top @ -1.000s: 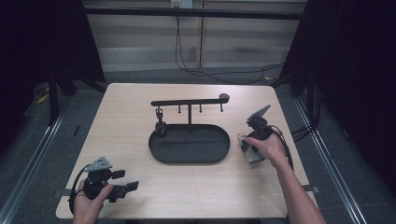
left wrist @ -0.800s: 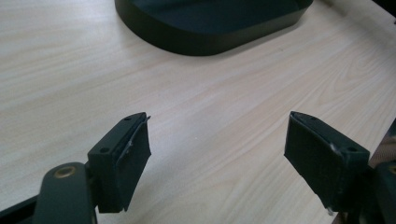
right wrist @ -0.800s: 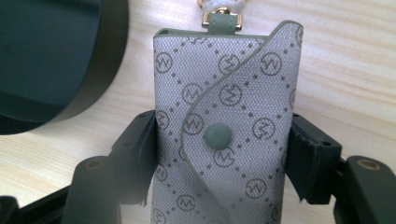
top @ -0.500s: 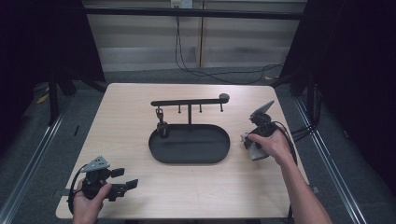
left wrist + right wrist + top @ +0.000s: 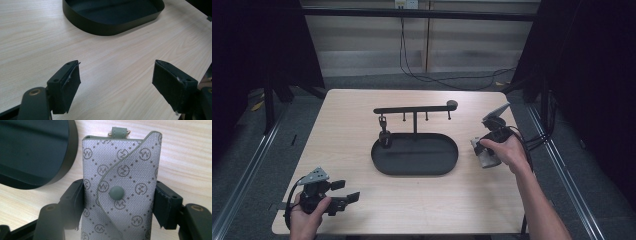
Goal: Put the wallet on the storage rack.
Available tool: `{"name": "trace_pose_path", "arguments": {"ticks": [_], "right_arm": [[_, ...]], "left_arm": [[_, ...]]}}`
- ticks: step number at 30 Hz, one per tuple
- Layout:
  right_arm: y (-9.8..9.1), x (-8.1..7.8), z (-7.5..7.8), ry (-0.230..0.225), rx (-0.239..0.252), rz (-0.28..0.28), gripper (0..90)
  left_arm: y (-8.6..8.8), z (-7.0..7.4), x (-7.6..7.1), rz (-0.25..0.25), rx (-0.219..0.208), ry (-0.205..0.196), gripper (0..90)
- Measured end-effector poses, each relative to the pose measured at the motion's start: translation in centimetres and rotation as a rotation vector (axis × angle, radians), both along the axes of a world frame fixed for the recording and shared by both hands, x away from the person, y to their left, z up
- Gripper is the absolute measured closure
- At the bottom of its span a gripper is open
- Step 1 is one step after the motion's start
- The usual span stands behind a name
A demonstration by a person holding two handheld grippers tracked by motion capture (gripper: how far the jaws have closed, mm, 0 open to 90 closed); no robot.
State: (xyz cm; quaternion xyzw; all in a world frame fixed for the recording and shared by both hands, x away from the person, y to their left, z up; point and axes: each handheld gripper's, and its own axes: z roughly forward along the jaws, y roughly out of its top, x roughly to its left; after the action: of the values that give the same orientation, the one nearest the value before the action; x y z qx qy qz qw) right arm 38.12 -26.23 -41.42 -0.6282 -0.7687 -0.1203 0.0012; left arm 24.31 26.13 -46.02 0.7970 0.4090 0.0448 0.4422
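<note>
In the right gripper view my right gripper [image 5: 117, 202] has its jaws clamped on the two long edges of the grey patterned key pouch [image 5: 120, 180], whose long axis runs up the frame away from me, hanging loop at the far end. The black tray [image 5: 37, 152] lies at the upper left, just beside the pouch. In the high view the pouch [image 5: 483, 156] sits at mid-right, with the hook rack [image 5: 414, 109] farther up and to its left. My left gripper [image 5: 343, 196], jaws apart and empty, waits at lower left, well apart from it all.
</note>
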Motion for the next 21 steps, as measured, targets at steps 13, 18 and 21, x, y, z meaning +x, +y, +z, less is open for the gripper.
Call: {"name": "trace_pose_path", "arguments": {"ticks": [13,18,21], "right_arm": [[0.2,-0.1,1.6,-0.025,-0.008,-0.003,33.8],[0.1,-0.1,2.0,-0.030,-0.009,-0.006,33.8],[0.2,-0.2,2.4,-0.039,-0.008,-0.004,33.8]], "left_arm": [[-0.1,0.0,0.0,-0.017,0.005,0.004,22.1],[-0.2,0.0,0.0,-0.018,0.007,0.004,22.1],[-0.1,0.0,0.0,-0.016,0.005,0.007,22.1]]}}
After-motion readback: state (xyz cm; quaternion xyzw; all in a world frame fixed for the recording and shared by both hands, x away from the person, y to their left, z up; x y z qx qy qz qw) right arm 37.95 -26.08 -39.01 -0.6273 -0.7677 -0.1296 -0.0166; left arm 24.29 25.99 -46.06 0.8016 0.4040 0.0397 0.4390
